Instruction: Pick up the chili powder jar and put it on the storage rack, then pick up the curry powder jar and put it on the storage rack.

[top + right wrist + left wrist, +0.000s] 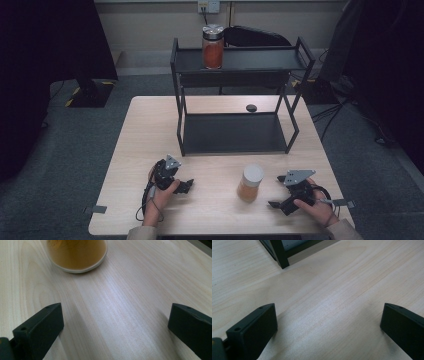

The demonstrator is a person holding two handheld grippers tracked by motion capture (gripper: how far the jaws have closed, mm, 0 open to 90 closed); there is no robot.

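Jar (249, 183) stands upright on the table (210, 210), at nine o'clock of the right gripper (276, 204), apart from its wide-open, empty jaws. Left gripper (189, 185) gapes empty too.

I work at a pale wooden counter (150, 150) standing on grey carpet (70, 150). A black two-tier metal rack (235, 135) sits at its far side. Beyond it runs a light wall (150, 22) with a white socket (208, 6) and a cable hanging from it. Dark shapes flank the room at both sides, and cables (345, 112) trail across the floor at the right.
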